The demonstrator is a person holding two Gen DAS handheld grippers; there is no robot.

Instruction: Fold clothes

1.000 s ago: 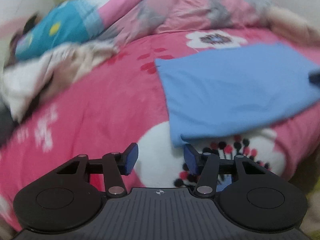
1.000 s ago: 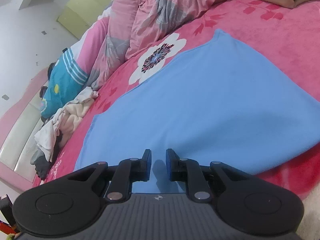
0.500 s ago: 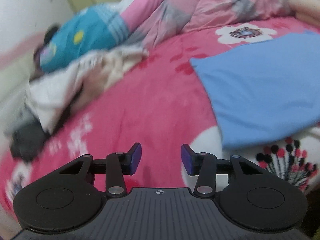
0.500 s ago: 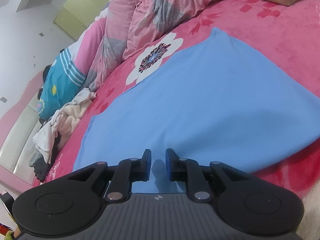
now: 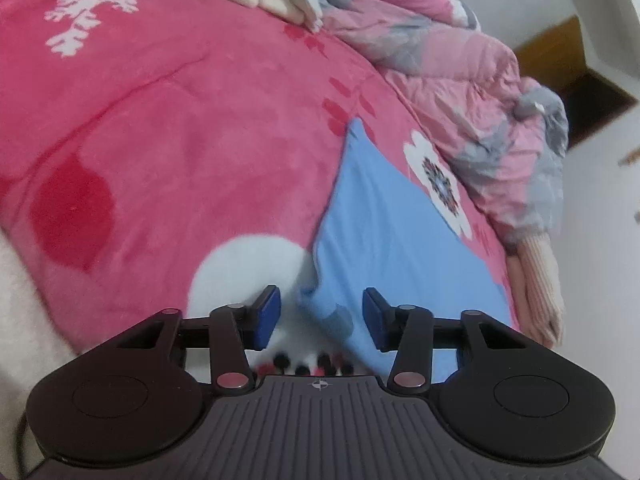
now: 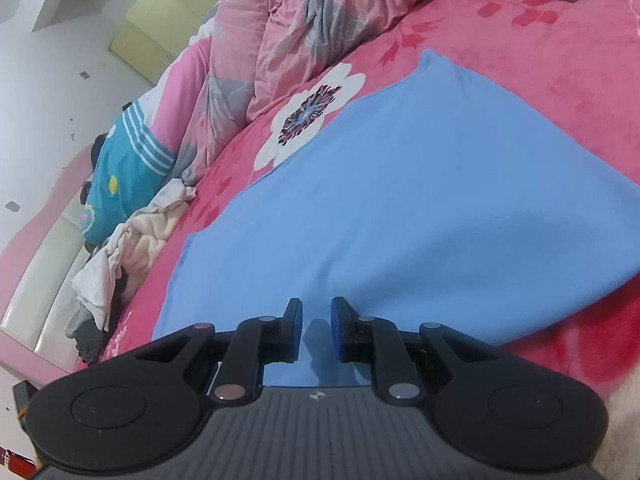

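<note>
At bed edge: left gripper [image 5: 320, 316] rolled over blue cloth [image 5: 392, 240] corner, jaws closing, unclamped. Right gripper [image 6: 316, 330] narrow, grip unclear. Fold imminent.

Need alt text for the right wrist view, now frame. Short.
The right gripper, jaws narrowly parted, sits at the near edge of a blue cloth spread flat on a pink flowered bedspread; whether the pads pinch the fabric cannot be told. Behind lie a rumpled pink quilt, a teal striped garment and a heap of pale clothes.
</note>
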